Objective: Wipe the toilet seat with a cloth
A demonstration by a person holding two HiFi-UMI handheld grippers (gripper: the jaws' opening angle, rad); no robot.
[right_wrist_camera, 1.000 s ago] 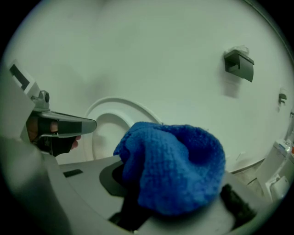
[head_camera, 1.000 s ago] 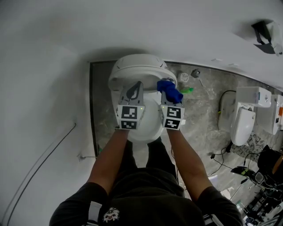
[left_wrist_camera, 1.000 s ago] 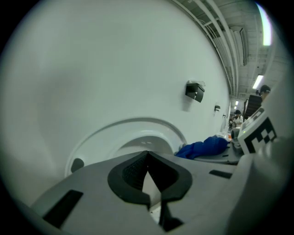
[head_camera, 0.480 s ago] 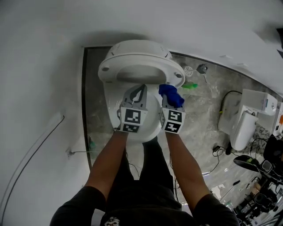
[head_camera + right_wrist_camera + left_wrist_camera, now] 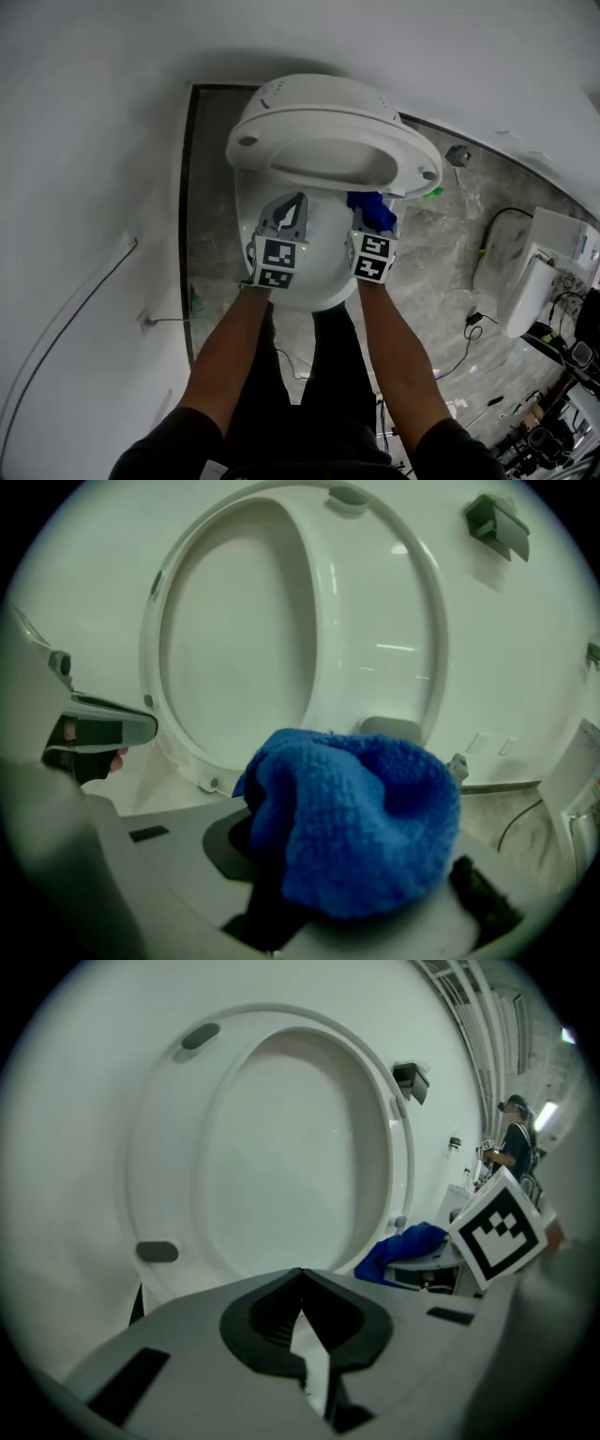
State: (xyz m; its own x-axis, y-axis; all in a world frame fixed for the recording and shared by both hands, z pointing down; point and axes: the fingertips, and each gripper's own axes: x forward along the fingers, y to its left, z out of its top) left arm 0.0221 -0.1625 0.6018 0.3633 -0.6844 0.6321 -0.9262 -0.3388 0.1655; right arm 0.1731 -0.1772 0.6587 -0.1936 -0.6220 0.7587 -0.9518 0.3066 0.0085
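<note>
Item: blue terry cloth [image 5: 361, 822], soft, light, bunched; clamped in fingers of right gripper [image 5: 373, 221], near lower rim of raised white plastic toilet seat [image 5: 375, 602]. Left gripper [image 5: 300, 1277]: fingers clenched, empty. Likely best held by bunched fold.

around you stood white walls [image 5: 94, 56] and a grey marbled floor [image 5: 441, 244]; to your right sat spare white toilets [image 5: 527, 291] and loose cables [image 5: 472, 319].

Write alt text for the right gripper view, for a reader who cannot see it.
A bunched blue cloth, clamped in the right tongs, fills the foreground. Behind it stands a raised white toilet seat, its underside with grey bumpers facing the camera.
</note>
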